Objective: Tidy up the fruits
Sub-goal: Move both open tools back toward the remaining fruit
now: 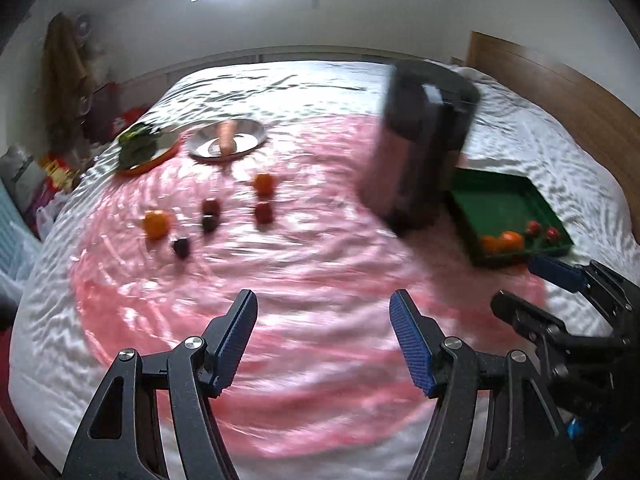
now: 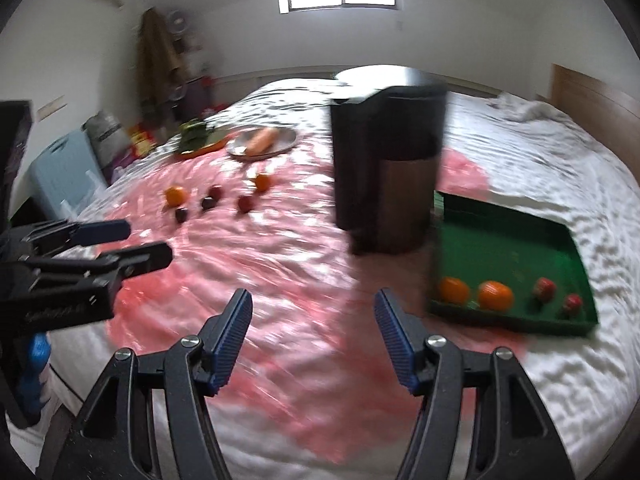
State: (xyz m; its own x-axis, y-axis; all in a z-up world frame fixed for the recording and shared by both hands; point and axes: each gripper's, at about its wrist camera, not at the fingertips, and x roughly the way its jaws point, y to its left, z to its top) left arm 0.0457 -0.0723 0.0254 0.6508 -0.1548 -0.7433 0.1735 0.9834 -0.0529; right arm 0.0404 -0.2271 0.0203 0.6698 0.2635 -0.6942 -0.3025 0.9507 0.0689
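Fruits lie in two groups on a bed covered with a white quilt and a pink sheet. The loose group sits on the pink sheet: two oranges and four dark red fruits, spaced apart in rough rows; both views are blurred and the red fruits cannot be identified further. The second group is in a green tray at the right, along its near wall: two oranges side by side and two small red fruits to their right.

A tall dark container stands between the loose fruit and the tray, just beside the tray's left edge. Behind the loose fruit are a metal plate bearing a carrot and an orange-rimmed dish of greens.

Left claw: released, nothing between the jaws, above the pink sheet. Right claw: released, empty, likewise above the sheet.
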